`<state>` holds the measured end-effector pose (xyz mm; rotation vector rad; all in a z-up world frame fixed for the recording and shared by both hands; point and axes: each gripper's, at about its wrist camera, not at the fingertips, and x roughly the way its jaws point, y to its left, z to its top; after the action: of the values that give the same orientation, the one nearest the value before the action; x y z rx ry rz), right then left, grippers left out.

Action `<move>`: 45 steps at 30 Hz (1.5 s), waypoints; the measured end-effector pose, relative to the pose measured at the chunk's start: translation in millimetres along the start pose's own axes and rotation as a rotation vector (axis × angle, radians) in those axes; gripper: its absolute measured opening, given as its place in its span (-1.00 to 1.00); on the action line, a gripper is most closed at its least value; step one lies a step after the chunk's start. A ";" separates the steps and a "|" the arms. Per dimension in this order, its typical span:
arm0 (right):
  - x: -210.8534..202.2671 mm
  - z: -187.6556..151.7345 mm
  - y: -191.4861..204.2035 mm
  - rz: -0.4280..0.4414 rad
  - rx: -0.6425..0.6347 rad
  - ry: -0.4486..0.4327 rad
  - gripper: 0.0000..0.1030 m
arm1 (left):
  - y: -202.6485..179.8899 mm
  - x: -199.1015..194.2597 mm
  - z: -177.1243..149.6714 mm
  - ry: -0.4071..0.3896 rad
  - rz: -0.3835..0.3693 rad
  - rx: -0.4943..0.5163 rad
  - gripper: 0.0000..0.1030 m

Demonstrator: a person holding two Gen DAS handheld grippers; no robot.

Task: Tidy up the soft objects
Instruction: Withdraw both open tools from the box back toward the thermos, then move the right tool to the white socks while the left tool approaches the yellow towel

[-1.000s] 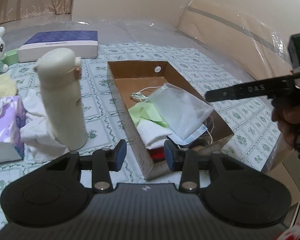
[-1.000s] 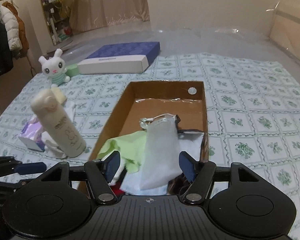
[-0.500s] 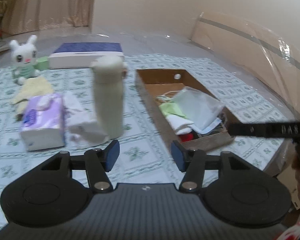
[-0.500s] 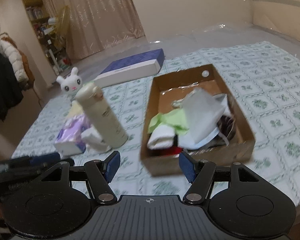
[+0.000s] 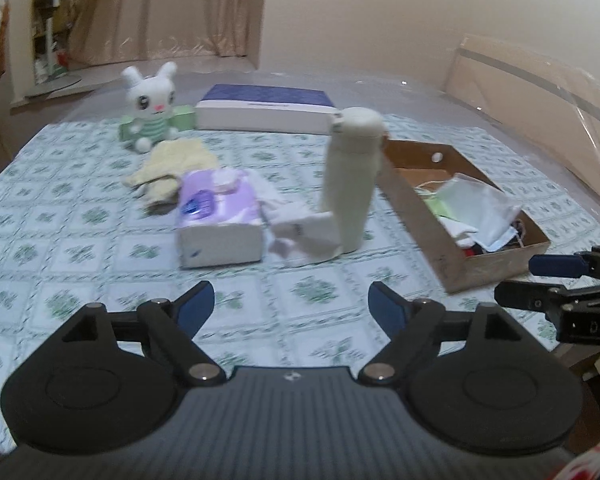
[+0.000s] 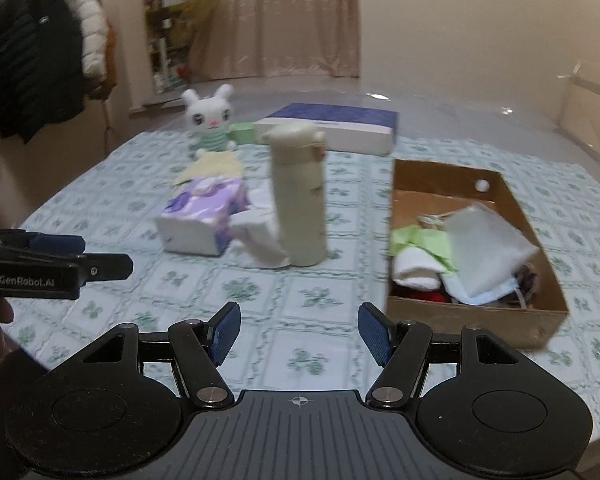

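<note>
Here both the left gripper and right gripper (jaws apart) hover over bare tablecloth beside the cardboard box

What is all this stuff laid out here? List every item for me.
cardboard box: one, brown, right side, holding cloths and a face mask
flask: one, cream, upright at the centre
white cloth: one, at the flask's foot
tissue pack: one, purple and white, left of the flask
yellow cloth: one, behind the tissue pack
plush rabbit: one, white and green, far left
flat box: one, blue and white, far centre
left hand-held gripper: black, blue pads, open
right hand-held gripper: same, open
</note>
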<state>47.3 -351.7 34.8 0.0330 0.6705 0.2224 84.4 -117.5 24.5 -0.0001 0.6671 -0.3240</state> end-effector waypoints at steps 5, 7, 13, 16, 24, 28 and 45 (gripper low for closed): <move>9.2 1.3 18.2 0.022 -0.019 0.016 0.26 | 22.9 -6.8 -9.0 0.015 0.019 -0.035 0.60; 11.0 2.2 23.6 0.026 -0.026 0.021 0.26 | 28.4 -8.4 -12.3 0.018 0.021 -0.046 0.61; 15.4 1.8 35.5 0.033 -0.049 0.030 0.26 | 37.6 -11.8 -18.1 0.016 0.031 -0.070 0.67; 15.4 0.4 37.9 0.035 -0.057 0.034 0.26 | 40.4 -12.7 -18.4 0.015 0.034 -0.077 0.70; 16.4 -0.5 40.8 0.036 -0.071 0.031 0.26 | 40.8 -13.3 -18.9 0.012 0.037 -0.075 0.73; 18.6 -2.0 39.3 0.037 -0.096 0.033 0.26 | 39.6 -12.4 -17.6 0.013 0.034 -0.058 0.73; 44.3 13.3 48.1 0.075 -0.446 0.018 0.26 | 58.7 6.9 -0.6 0.028 0.018 0.100 0.73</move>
<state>79.9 -294.6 23.0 -0.3721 0.6258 0.4402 106.4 -63.7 13.8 0.1054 0.6776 -0.3403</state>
